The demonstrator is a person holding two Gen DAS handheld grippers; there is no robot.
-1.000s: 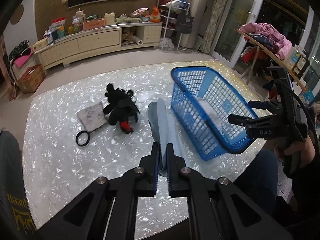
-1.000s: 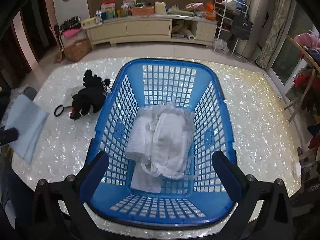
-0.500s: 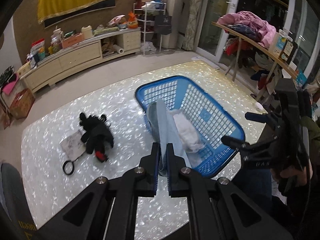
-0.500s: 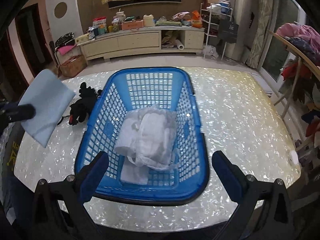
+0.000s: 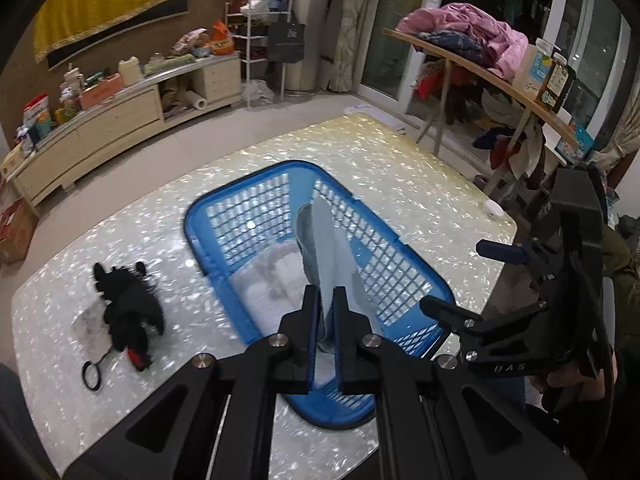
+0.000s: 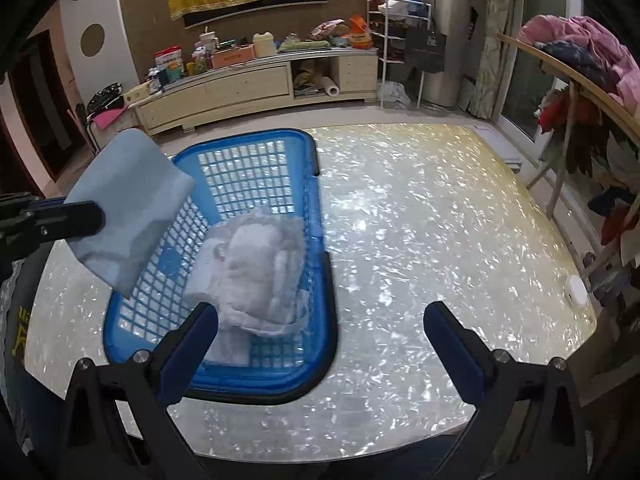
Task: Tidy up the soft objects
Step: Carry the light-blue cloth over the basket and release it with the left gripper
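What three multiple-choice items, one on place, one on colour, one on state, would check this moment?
1. Where does the black plush toy lie?
A. in the basket
B. on the table beside the basket
C. on the floor

2. What colour is the basket?
A. blue
B. red
C. green

3. How is the right gripper?
A. shut on a cloth
B. open, holding nothing
C. shut on the basket rim

Key: 1 B, it rests on the table; 2 A, blue mesh walls; 3 B, fingers wide apart, nothing between them.
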